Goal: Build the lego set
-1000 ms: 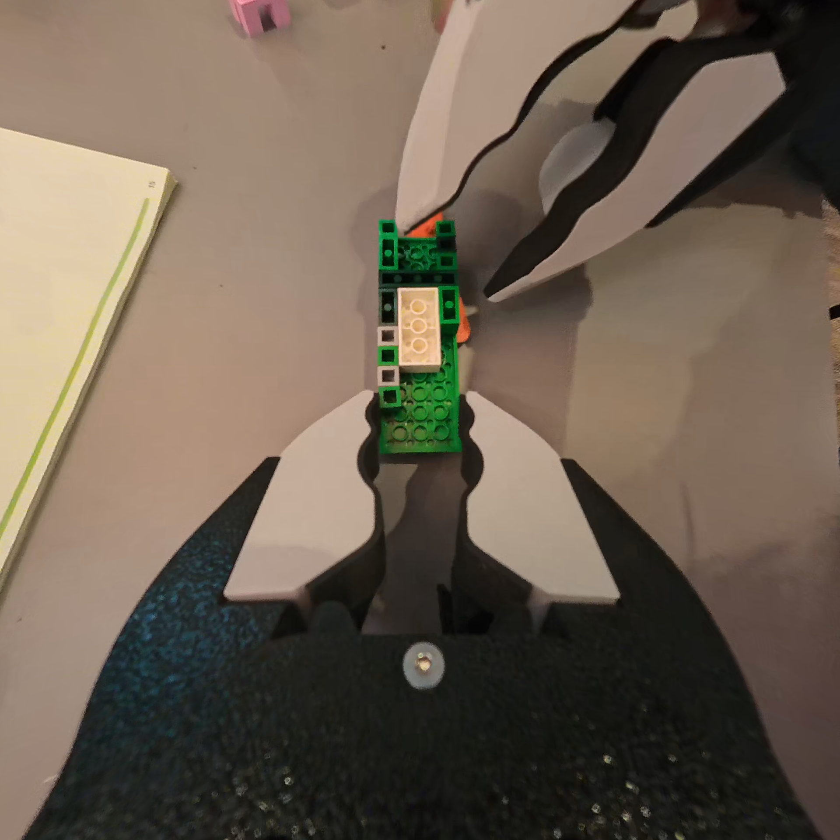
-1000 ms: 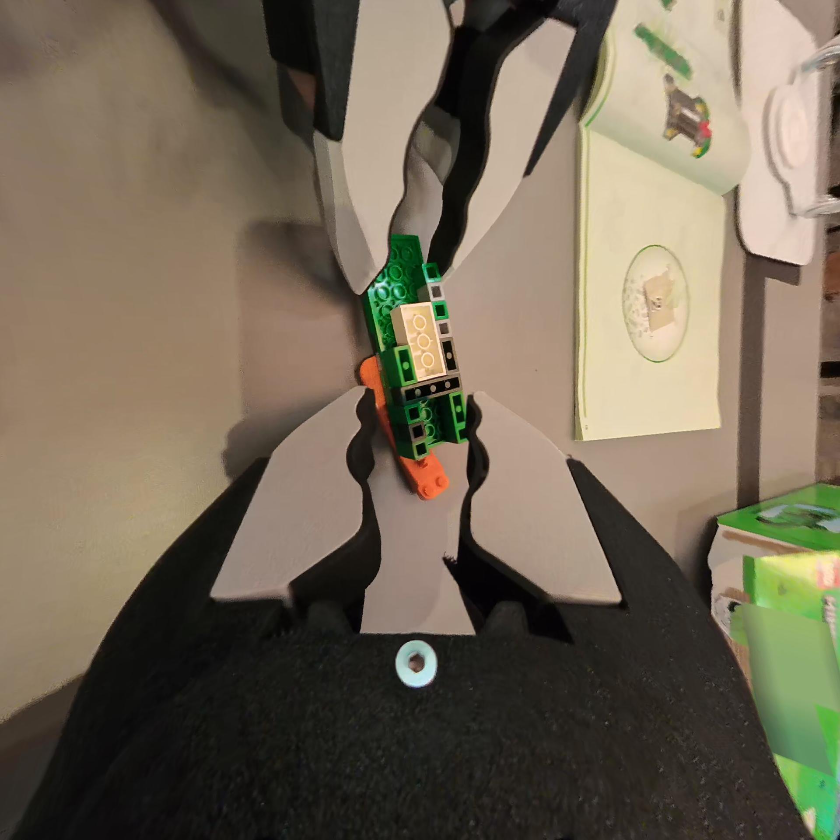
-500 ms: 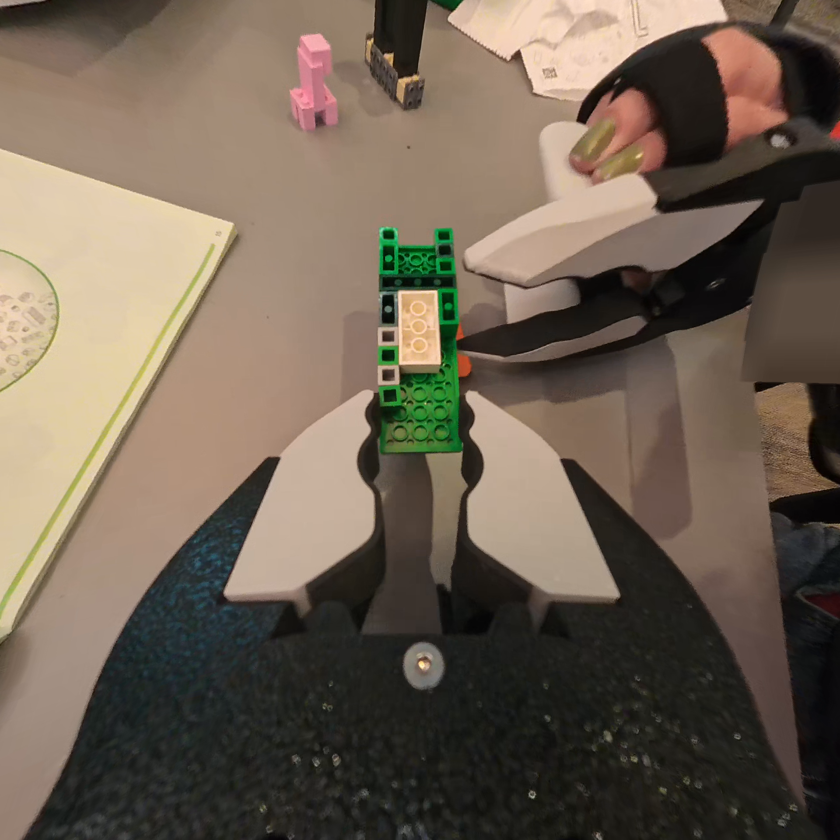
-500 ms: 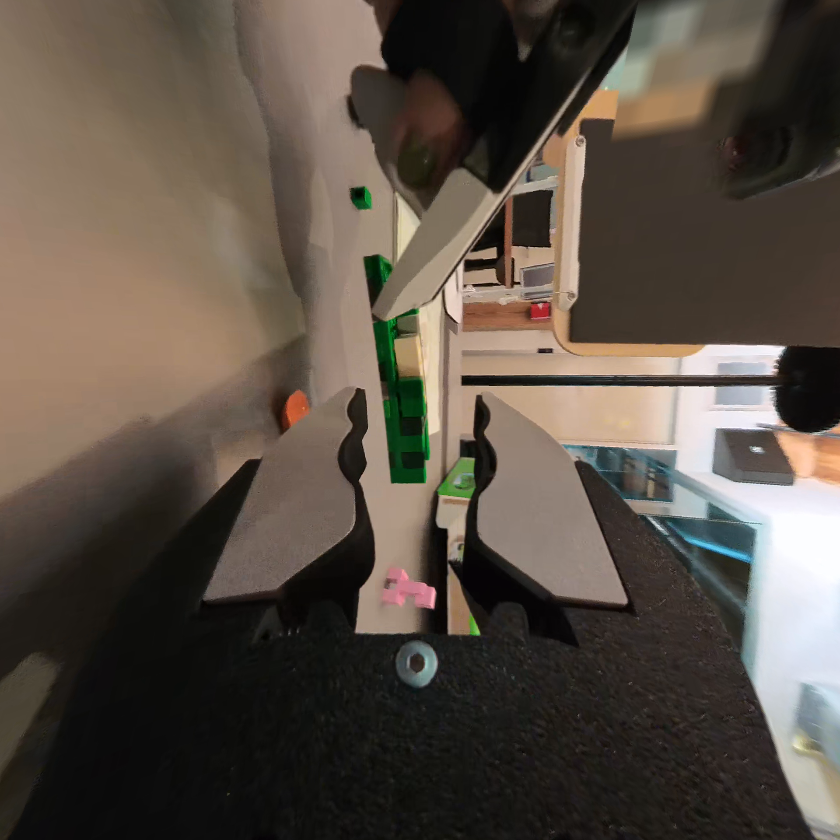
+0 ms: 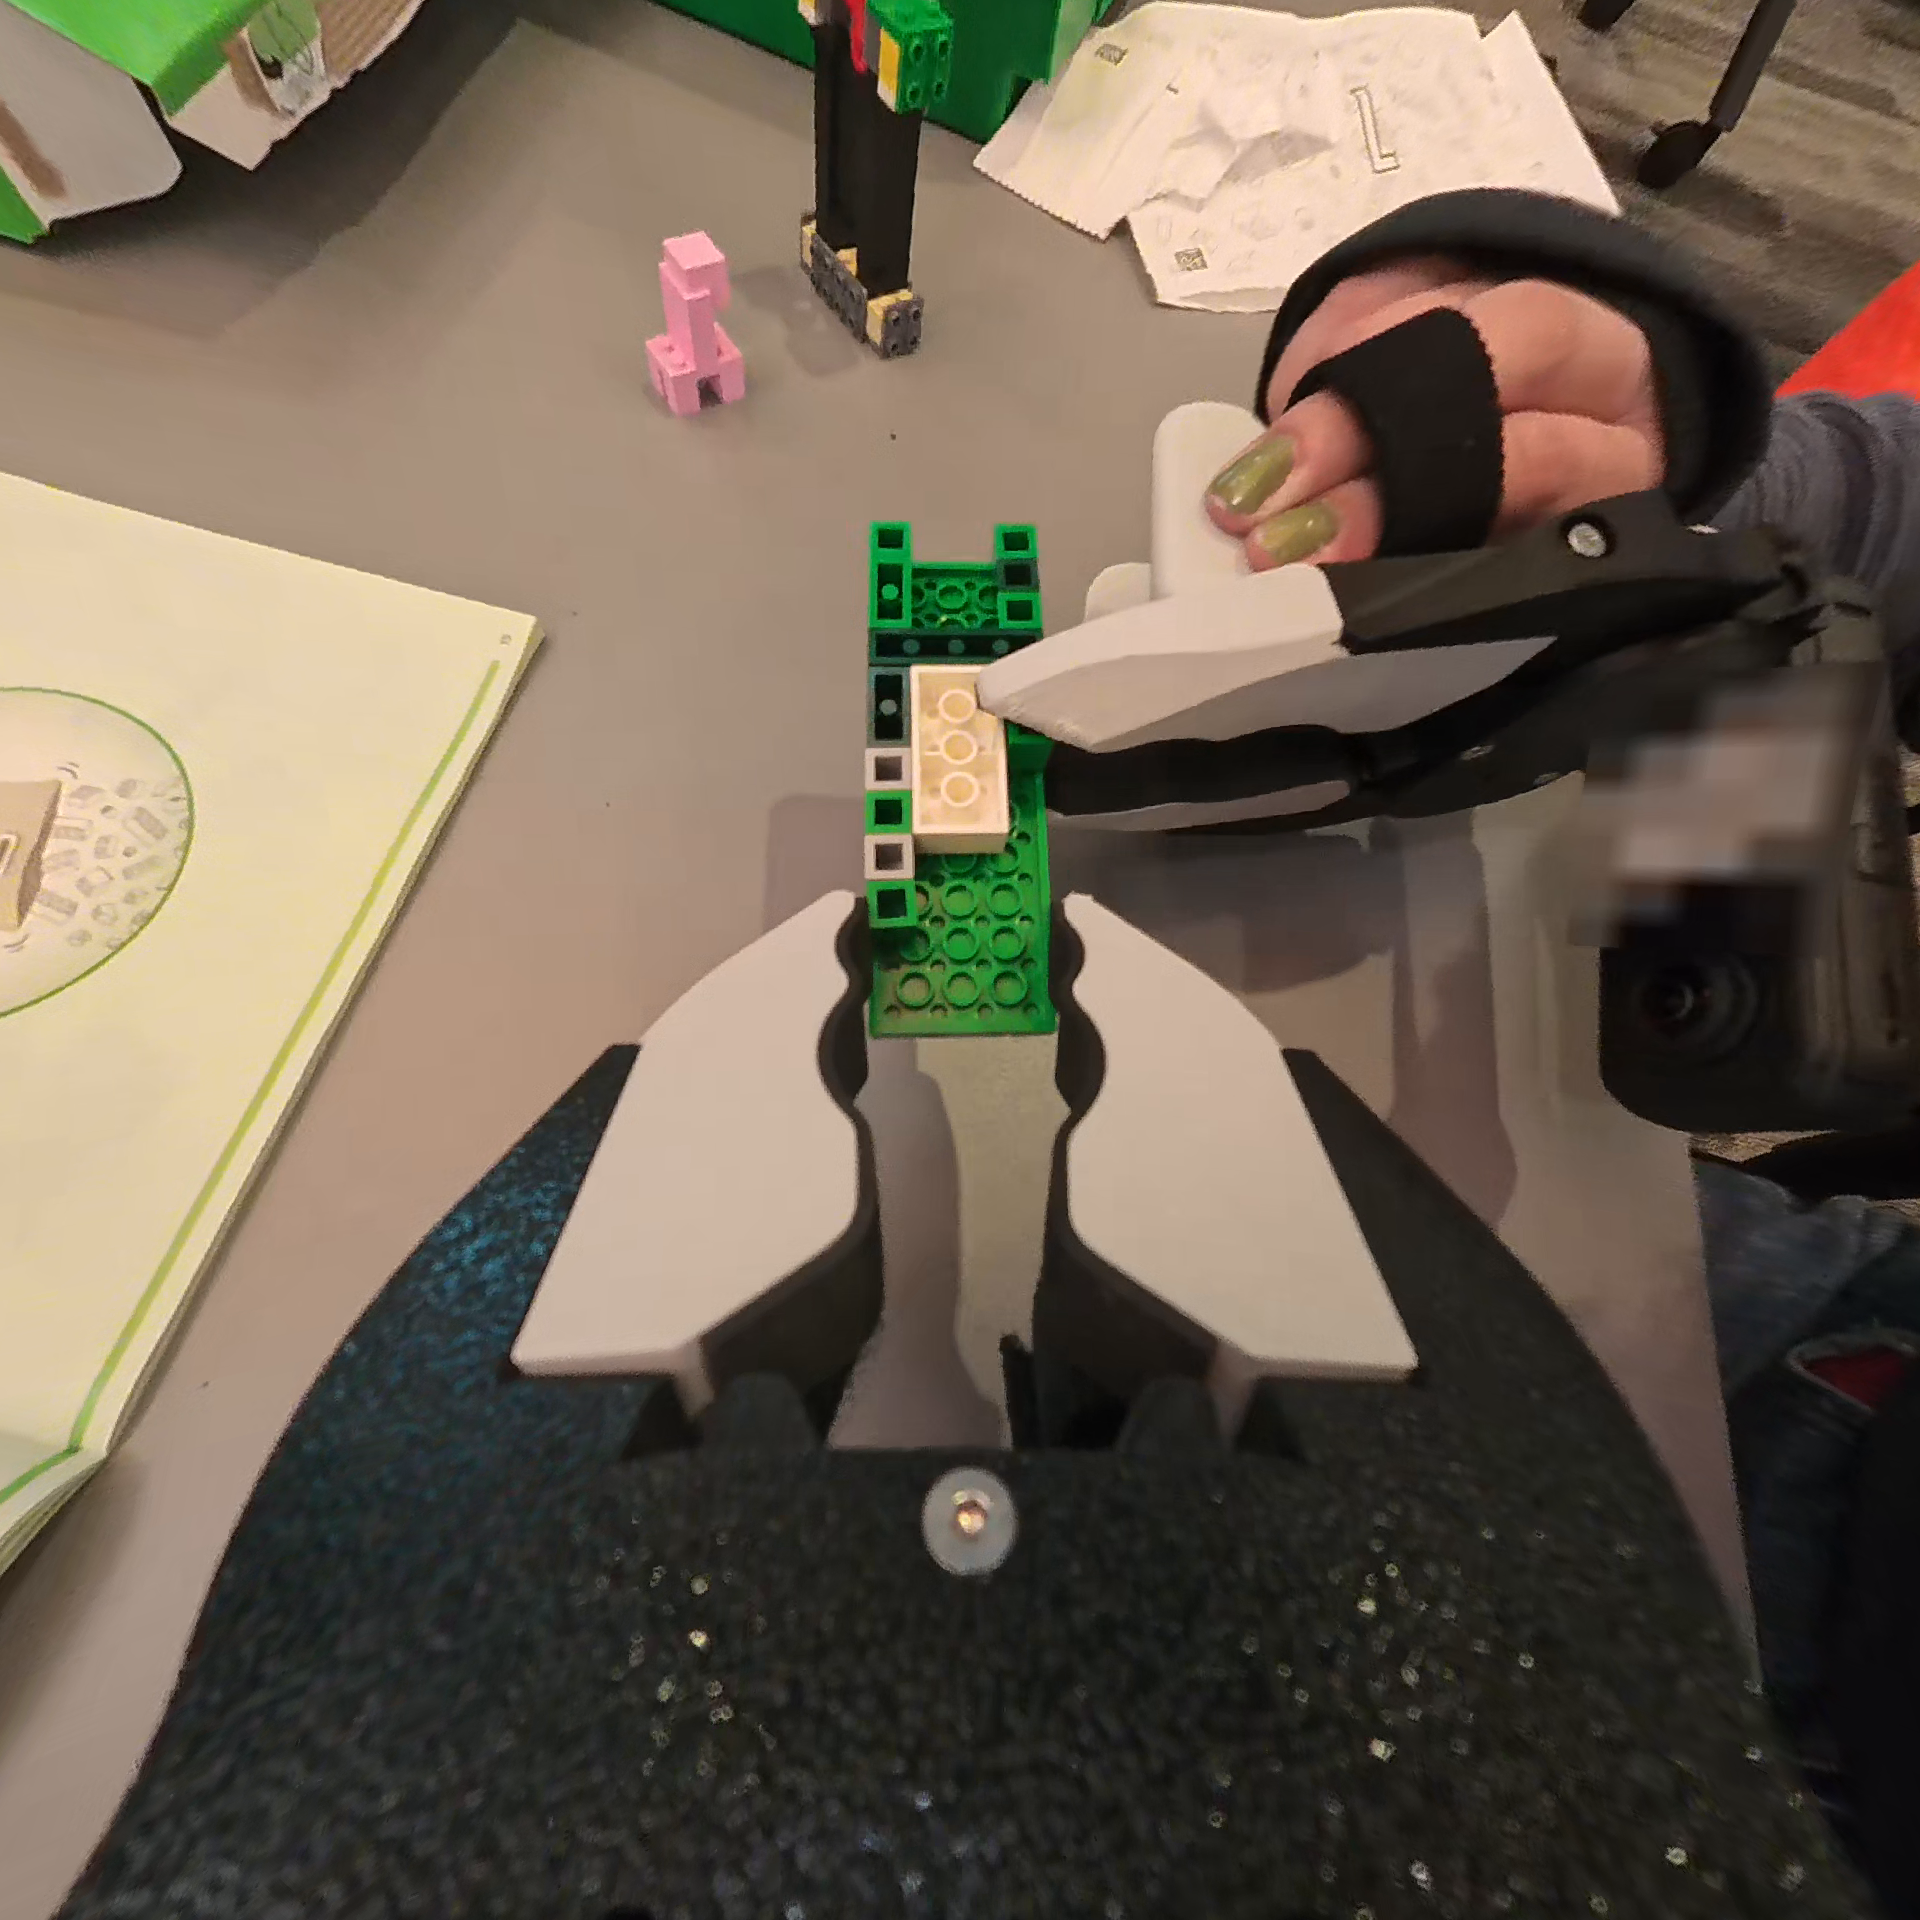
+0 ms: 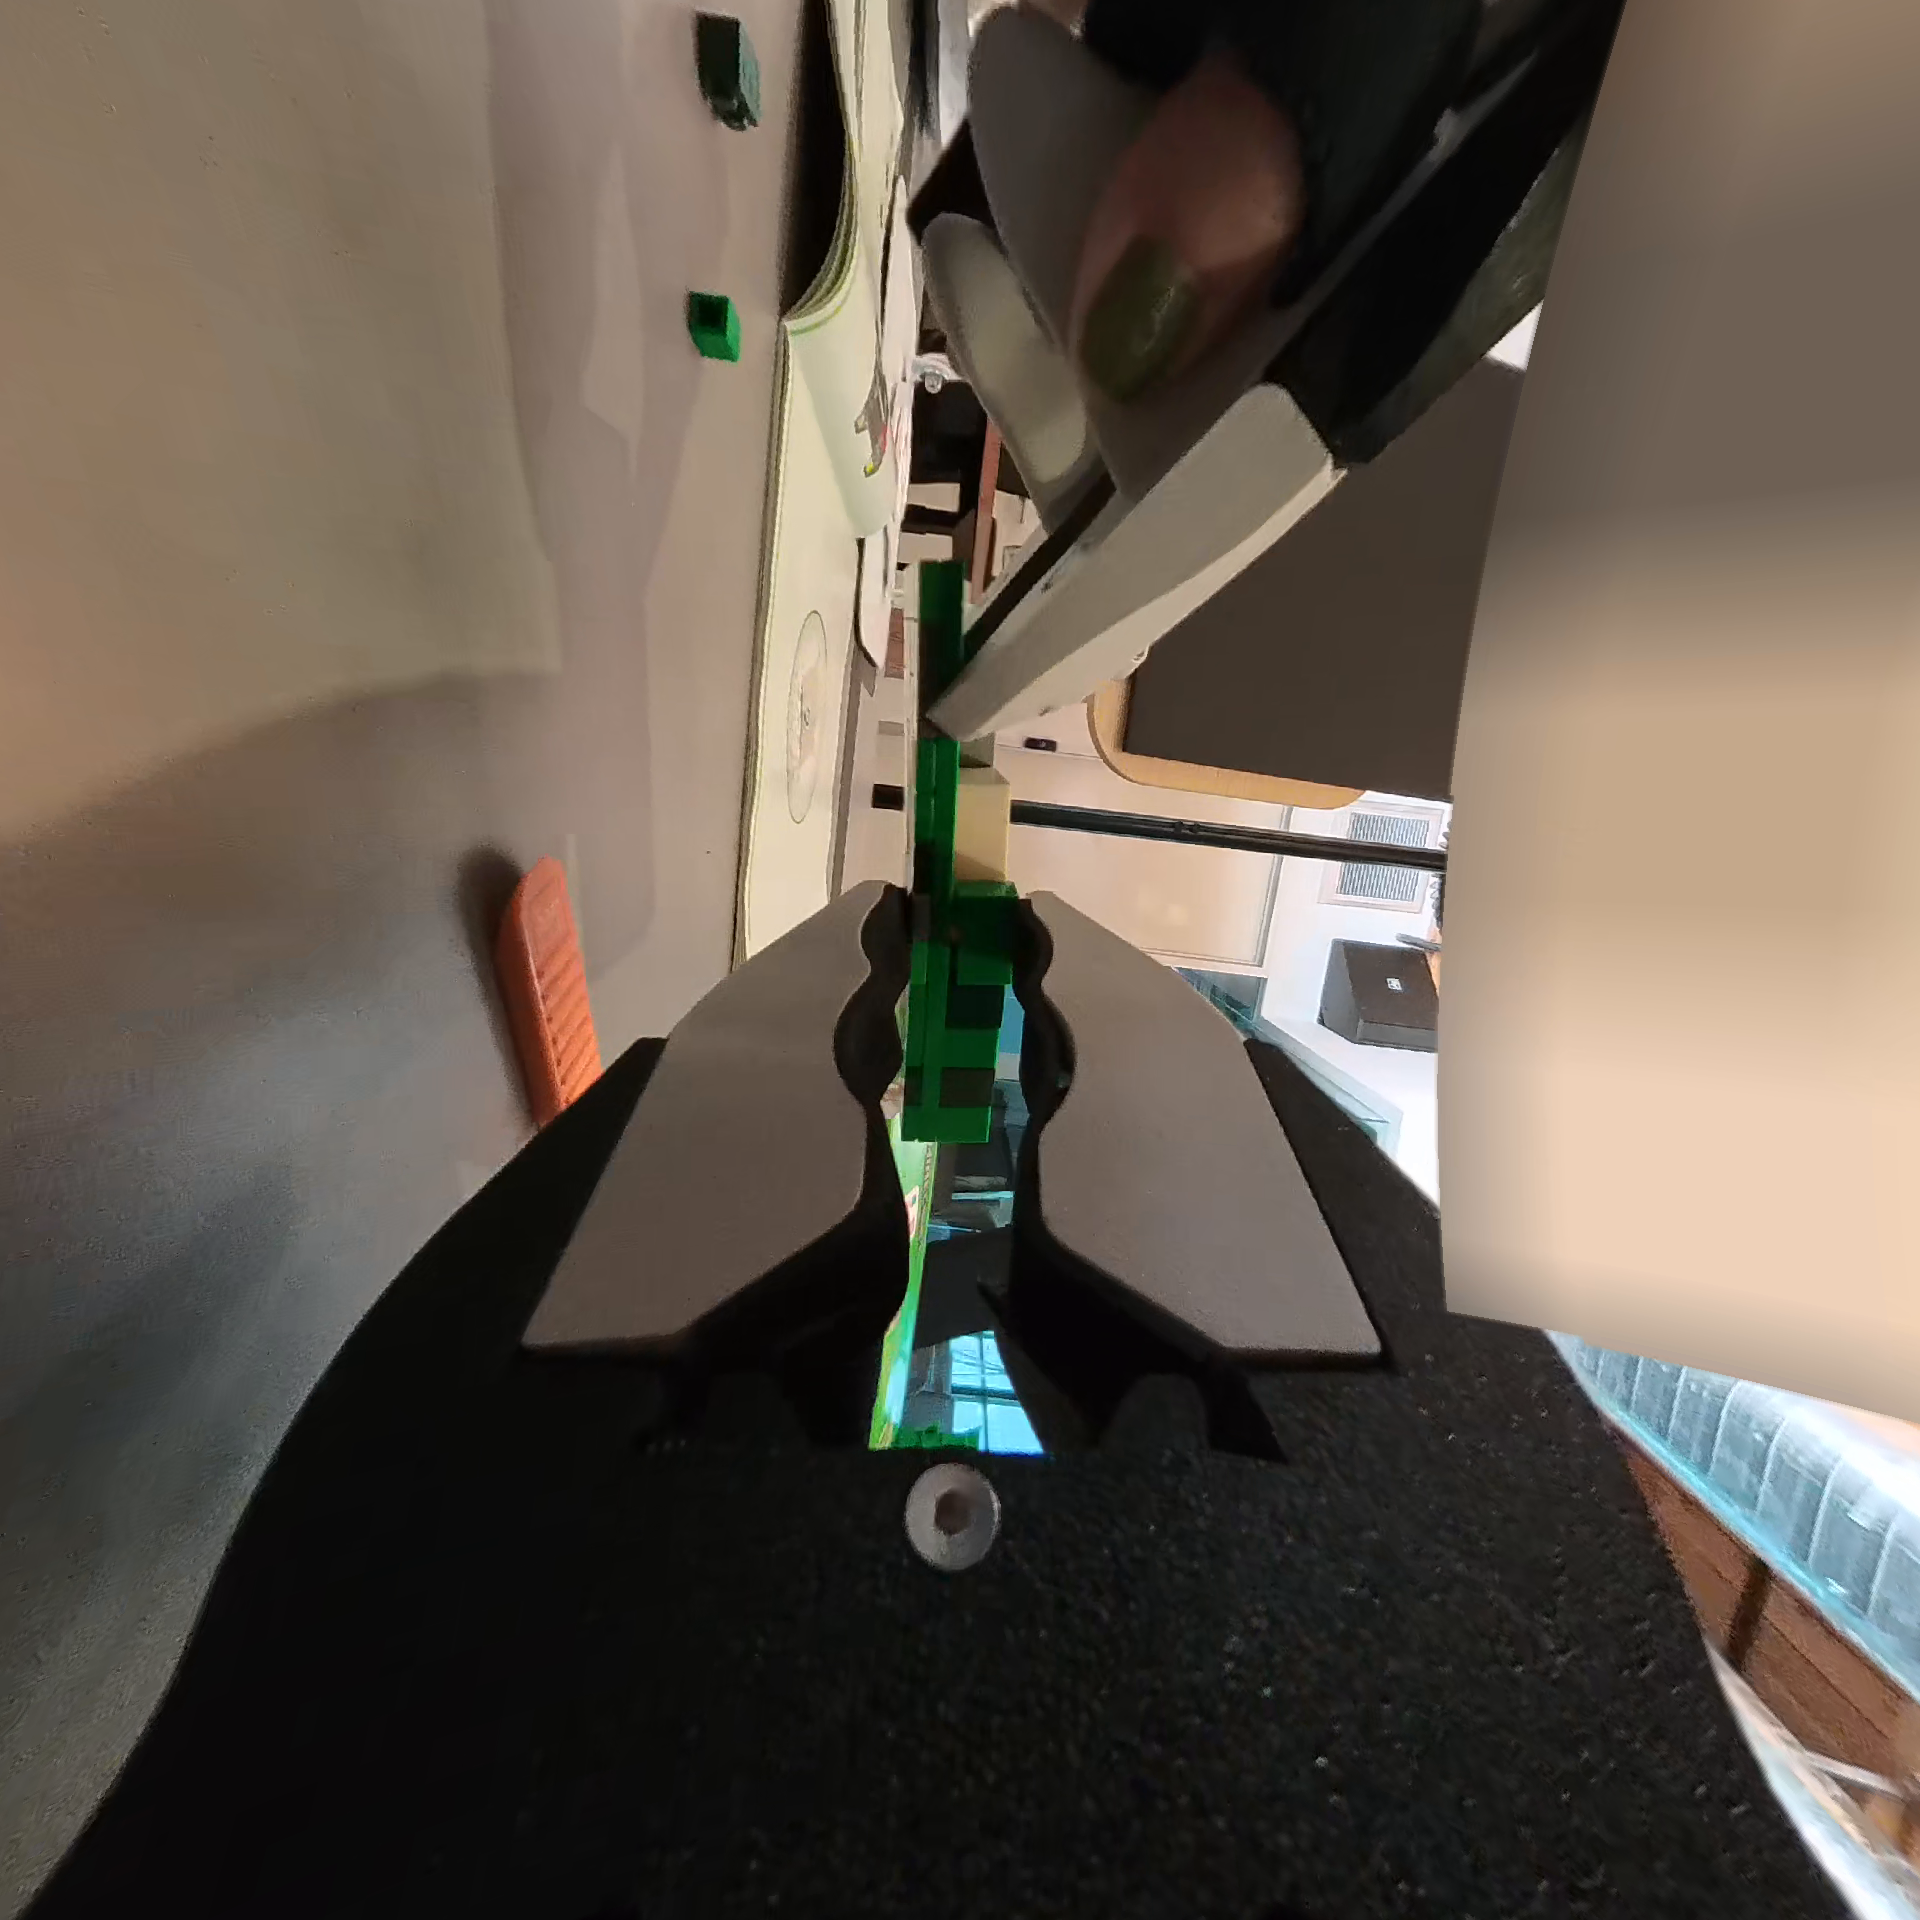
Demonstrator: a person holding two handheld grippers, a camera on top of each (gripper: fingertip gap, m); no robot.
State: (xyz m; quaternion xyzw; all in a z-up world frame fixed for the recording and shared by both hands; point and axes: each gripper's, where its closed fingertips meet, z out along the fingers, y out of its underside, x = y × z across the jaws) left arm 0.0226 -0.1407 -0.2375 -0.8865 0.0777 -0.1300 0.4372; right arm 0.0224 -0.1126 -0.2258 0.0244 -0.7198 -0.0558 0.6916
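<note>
Left gripper [image 5: 961,940] pinches the near end of the green plate [image 5: 961,966], one finger on each long edge, holding it level above the grey desk [image 5: 582,436]. Just beyond the fingertips, a row of small green and grey blocks runs along the plate's left edge, and a white brick [image 5: 958,764] with three studs sits beside them (roughly mid-plate). Past that, a dark green band crosses the plate, and two green posts stand at the far end.

Right gripper [image 5: 1023,748] comes in from the right, turned on its side, with its upper finger tip resting on the white brick and its lower finger under the plate's right edge. In its own view the gripper [image 6: 961,914] is nearly closed on the build, seen edge-on: one finger against the plate's underside, the other against the green blocks on top. A hand [image 5: 1496,416] in a black fingerless glove holds it, two fingers on the grey trigger.

An open booklet [image 5: 208,831] lies on the desk to the left. Farther back stand a pink figure [image 5: 694,312] and a tall black model [image 5: 868,208], with green boxes [image 5: 125,83] and crumpled paper bags [image 5: 1299,135] behind them. The right wrist view also shows an orange piece [image 6: 545,1003] lying on the desk, and two small green bricks [image 6: 713,324] farther off.
</note>
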